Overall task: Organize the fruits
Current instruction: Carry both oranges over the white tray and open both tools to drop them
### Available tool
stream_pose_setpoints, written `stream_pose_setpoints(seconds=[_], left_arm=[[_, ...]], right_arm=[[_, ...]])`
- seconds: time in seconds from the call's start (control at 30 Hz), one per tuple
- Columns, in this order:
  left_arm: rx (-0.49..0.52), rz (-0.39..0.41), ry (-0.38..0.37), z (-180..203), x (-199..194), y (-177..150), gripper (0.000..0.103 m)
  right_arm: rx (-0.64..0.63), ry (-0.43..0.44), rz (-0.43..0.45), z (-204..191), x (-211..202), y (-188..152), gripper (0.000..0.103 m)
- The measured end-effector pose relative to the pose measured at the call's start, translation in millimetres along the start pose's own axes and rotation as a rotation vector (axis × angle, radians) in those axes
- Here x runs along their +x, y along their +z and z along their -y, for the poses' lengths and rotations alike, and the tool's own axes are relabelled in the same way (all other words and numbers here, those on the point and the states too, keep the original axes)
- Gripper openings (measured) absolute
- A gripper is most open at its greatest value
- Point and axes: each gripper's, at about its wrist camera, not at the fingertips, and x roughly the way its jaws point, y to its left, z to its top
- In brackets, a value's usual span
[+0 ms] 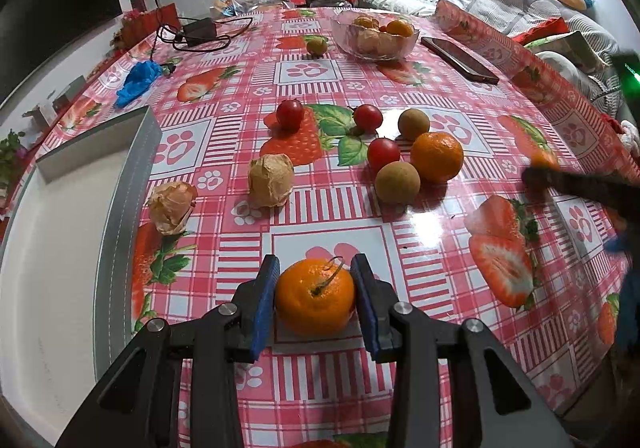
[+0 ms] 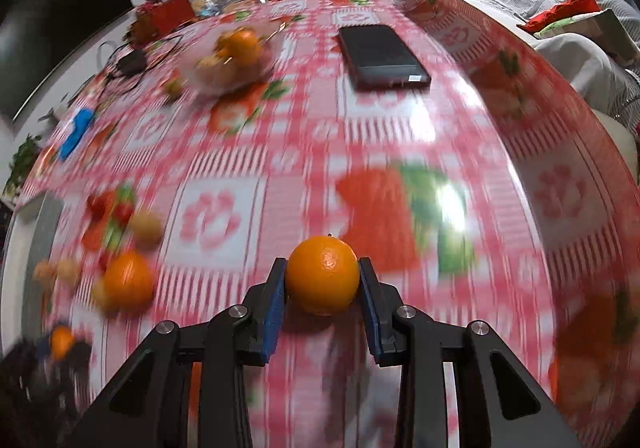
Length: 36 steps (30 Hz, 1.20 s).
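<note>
- Left gripper point(image 1: 315, 298) closed on a stemmed mandarin point(image 1: 315, 298), blue pads point(image 1: 267, 296) pressing both flanks; fruit at or just off the tablecloth point(image 1: 420, 268), contact underneath not readable
- Right gripper point(image 2: 323, 280) likewise clamped on a second mandarin point(image 2: 323, 275), pads touching each side; sharp fruit against a smeared cloth, so carried in transit, judged
- Step in hand, as judged: both mandarins picked, sorting under way; white tray point(image 1: 60, 248) close at the left, bare where visible
- Mid-table, loose cluster: third mandarin point(image 1: 437, 157) touching a brown longan point(image 1: 398, 183), red cherry tomato point(image 1: 383, 154) just behind; another longan point(image 1: 413, 124) and two more tomatoes point(image 1: 290, 114) beyond
- Two papery husked fruits point(image 1: 270, 180) apart, nearer the tray
- Far end: glass bowl point(image 1: 376, 34) already holding orange fruit; small greenish fruit point(image 1: 317, 46) just beside it; phone point(image 1: 460, 60) to its right
- Next move, judged: carry to the bowl, over the cluster, or to the tray; destination not certain; release low to prevent rolling; keep clear of the phone and the bowl rim
</note>
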Motion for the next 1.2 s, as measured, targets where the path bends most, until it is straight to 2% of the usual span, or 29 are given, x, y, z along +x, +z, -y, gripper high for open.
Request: stream_pose_setpoints(seconds=[0.17, 0.37, 1.0, 1.2], left_arm=[[-0.005, -0.003, -0.006, -0.5, -7.2, -9.7, 0.040], [0.000, 0.009, -0.004, 0.9, -12.3, -18.2, 0.040], [0.000, 0.006, -0.009, 0.8, -12.5, -18.3, 0.040], [-0.045, -0.041, -0.097, -11.6, -16.8, -15.6, 0.040]], right_arm=[[-0.055, 0.021, 0.012, -24.1, -22.7, -46.2, 0.036], [-0.108, 0.024, 0.045, -50.8, -34.5, -77.7, 0.036], [-0.090, 0.039, 0.063, -50.1, -36.5, -81.0, 0.036], [-0.038, 0.097, 0.028, -44.3, -37.8, -78.7, 0.036]])
